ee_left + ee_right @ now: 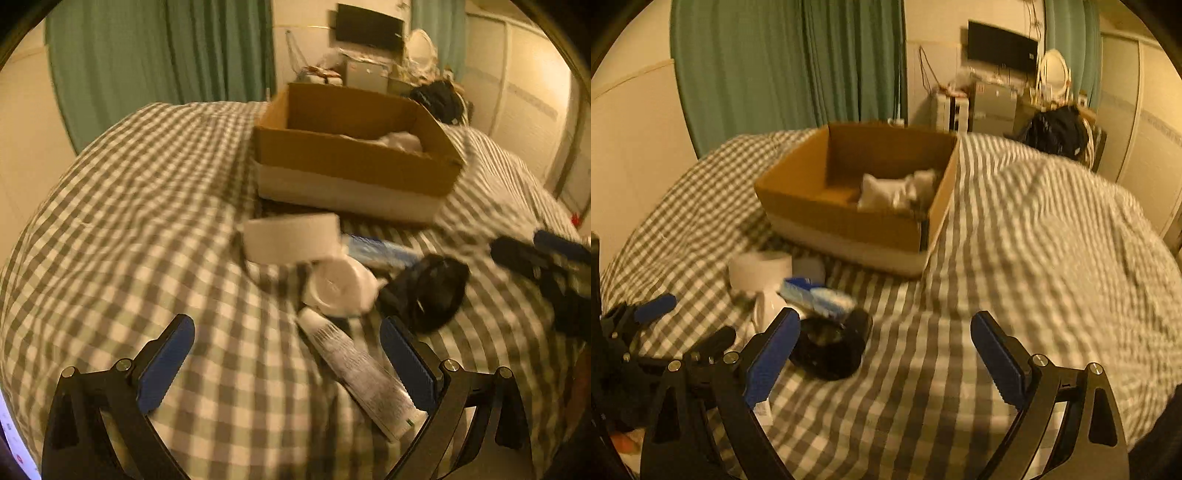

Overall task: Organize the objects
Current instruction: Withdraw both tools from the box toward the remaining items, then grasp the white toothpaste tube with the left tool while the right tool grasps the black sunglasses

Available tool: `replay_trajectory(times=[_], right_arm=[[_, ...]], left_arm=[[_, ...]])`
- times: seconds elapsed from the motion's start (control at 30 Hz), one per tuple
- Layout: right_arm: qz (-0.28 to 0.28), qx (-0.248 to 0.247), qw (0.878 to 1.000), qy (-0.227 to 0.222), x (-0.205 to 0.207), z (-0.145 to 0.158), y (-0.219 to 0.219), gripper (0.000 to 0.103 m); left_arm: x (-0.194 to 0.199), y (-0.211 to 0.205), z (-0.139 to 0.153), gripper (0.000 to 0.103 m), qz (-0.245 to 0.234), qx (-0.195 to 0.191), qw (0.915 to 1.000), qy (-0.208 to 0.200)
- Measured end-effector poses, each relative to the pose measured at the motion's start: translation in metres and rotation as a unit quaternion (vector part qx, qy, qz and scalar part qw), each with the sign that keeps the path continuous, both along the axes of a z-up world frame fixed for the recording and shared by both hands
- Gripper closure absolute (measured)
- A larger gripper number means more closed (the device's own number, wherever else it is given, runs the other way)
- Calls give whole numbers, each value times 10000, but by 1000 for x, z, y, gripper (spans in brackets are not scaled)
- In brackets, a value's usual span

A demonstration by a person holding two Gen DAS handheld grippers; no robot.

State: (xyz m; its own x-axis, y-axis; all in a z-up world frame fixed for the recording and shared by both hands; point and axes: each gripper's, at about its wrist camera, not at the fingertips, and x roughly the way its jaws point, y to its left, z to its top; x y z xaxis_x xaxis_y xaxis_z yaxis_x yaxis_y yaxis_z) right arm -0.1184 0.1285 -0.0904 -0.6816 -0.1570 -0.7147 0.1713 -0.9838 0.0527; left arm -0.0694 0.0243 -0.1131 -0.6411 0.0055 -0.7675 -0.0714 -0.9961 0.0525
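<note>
The cardboard box (354, 155) is open on top, brown with a pale band along its bottom, and it stands on the checked bedcover (147, 221) in the upper middle of the left wrist view. Inside it lies something white and crumpled (897, 192).

In front of the box, in the centre of the frame, a small group of things lies on the cover: a white paper roll (291, 238), a blue and white packet (380, 251), a white round container (340, 288), a black round object (432, 291) and a white tube with dark print (358, 373). All are blurred.

The left gripper (288, 332) has its jaws spread wide and holds nothing; the tube lies just beside its right finger. The right gripper (886, 332) is also wide apart and has nothing between its fingers.
</note>
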Motion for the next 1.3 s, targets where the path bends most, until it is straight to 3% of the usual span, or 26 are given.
replay_trajectory(times=[0.13, 0.23, 0.27, 0.4, 0.5, 0.8, 1.03, 1.1, 1.17, 1.3], right_arm=[[-184, -261, 9995, -53, -1, -2, 14, 9], [-212, -316, 9993, -66, 0, -1, 16, 9], [-211, -321, 9992, -73, 1, -2, 15, 9], [-185, -269, 9994, -104, 0, -5, 11, 9], [-151, -242, 9995, -111, 0, -7, 8, 9], [225, -102, 9991, -340, -9, -19, -16, 9], [308, 234, 9950, -916, -30, -51, -46, 9], [365, 374, 9942, -945, -30, -57, -52, 14], [417, 425, 9935, -973, -29, -61, -54, 31], [380, 377, 9946, -884, -24, -57, -51, 37]], left_arm=[[1, 20, -14, 3, -380, 218, 9984, -360], [1, 31, -28, 29, -516, 106, 9966, -628], [0, 33, -32, 49, -588, 132, 9955, -731], [1, 28, -33, 70, -495, 350, 9951, -786], [2, 14, -21, 81, -272, 493, 9961, -679], [2, -16, 12, 86, 186, 356, 9991, -93], [-4, -24, 10, 86, 229, 371, 9990, -109], [-4, -25, 9, 86, 236, 379, 9989, -124], [-1, -26, 10, 86, 234, 389, 9989, -115], [-1, -24, 13, 86, 226, 364, 9990, -89]])
